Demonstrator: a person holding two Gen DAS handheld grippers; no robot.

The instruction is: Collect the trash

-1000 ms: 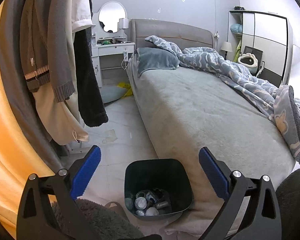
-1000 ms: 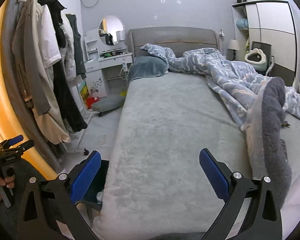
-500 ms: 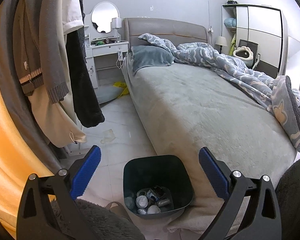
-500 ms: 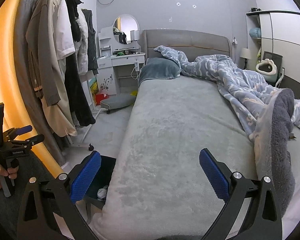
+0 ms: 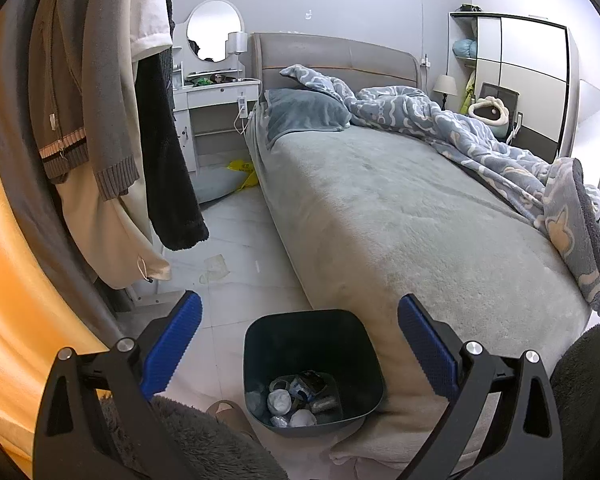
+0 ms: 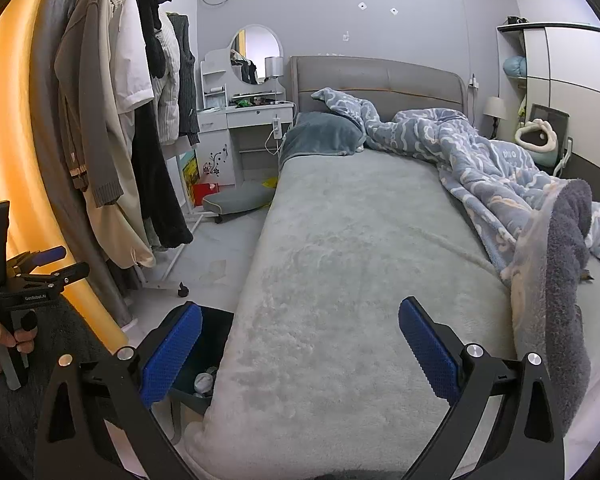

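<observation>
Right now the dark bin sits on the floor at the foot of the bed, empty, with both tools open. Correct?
Not quite: the bin is not empty. The left wrist view shows crumpled trash at its bottom. The rest stands: left tool and right tool are both open.

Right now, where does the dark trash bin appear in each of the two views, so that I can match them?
Left wrist: the trash bin sits bottom centre, on the floor against the bed's foot, crumpled trash inside.
Right wrist: the trash bin is bottom left, partly hidden behind the left blue pad.
Shared landmark: the round mirror above the white dresser.
</observation>
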